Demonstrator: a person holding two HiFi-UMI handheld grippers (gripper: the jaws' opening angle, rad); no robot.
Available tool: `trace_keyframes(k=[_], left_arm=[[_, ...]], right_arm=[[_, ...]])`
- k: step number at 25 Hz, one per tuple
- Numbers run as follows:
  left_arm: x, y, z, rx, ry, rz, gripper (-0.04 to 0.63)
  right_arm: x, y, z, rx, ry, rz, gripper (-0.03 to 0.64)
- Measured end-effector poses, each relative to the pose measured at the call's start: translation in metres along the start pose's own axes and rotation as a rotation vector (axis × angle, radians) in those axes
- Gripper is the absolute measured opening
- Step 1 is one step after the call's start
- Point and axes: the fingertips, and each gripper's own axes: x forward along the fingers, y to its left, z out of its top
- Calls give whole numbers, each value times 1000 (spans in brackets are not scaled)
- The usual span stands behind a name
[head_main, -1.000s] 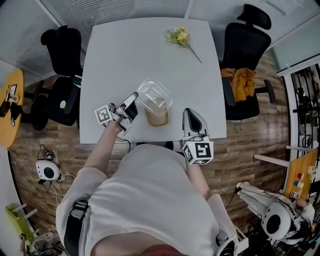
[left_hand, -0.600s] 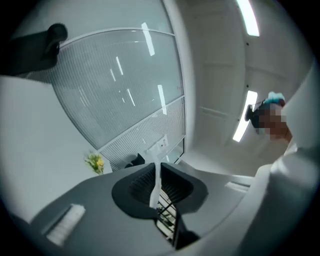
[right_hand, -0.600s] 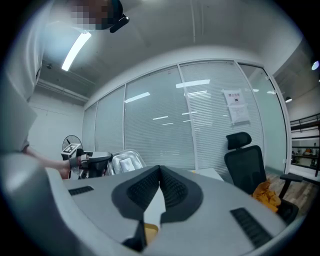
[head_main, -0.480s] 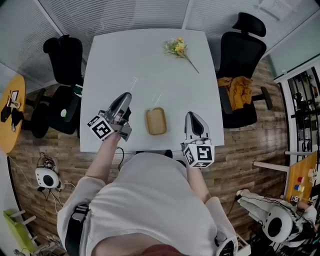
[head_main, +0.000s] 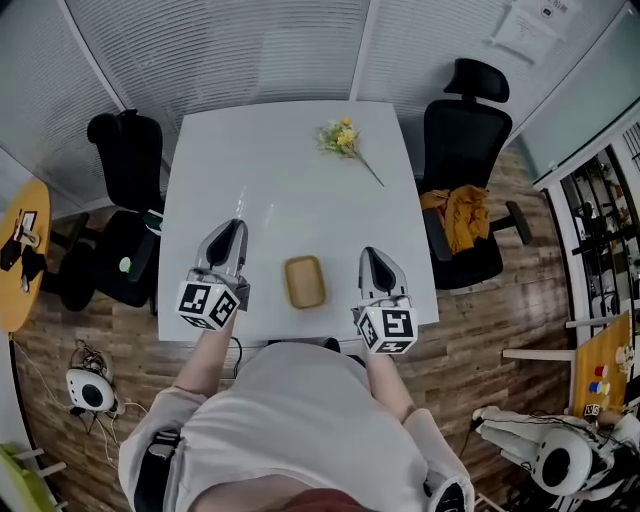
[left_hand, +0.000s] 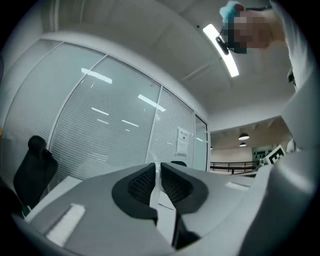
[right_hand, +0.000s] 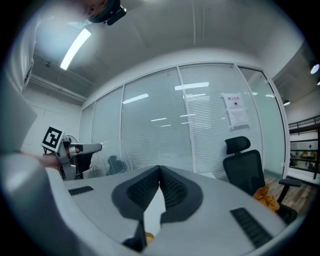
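Over the near edge of the white table (head_main: 300, 150), the left gripper (head_main: 232, 226) is clamped on the thin rim of a clear plastic cover (right_hand: 100, 157) — held up in the air, left of the tan slab (head_main: 304, 281), likely so the slab sits uncovered. Right gripper (head_main: 368, 252) hovers just right of the slab, jaws together, nothing between them. Yellow flowers (head_main: 340, 137) lie at the far side — well apart.

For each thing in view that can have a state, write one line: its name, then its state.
Left gripper: shut on the clear lid's edge.
Clear lid: held raised above the table.
Right gripper: shut, empty.
Tan slab: uncovered, flat on the table.
Flower sprig: lying on its side.
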Motion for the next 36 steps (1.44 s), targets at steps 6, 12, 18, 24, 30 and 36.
trace_keyframes(k=[6, 12, 18, 24, 30, 36], left_arm=[[-3, -10, 18, 192, -66, 55, 44], [-6, -9, 23, 205, -91, 68, 44], [-7, -12, 21, 215, -79, 78, 44], [-6, -13, 19, 204, -67, 72, 44], [-4, -16, 15, 222, -54, 61, 44], [-5, -21, 15, 224, -51, 49, 44]], right_arm=[[9, 2, 17, -17, -33, 26, 6], [20, 14, 31, -37, -44, 63, 6], [26, 19, 37, -44, -55, 85, 6], [30, 22, 39, -43, -56, 97, 6], [30, 22, 39, -42, -56, 98, 6], [26, 23, 37, -34, -53, 95, 6]])
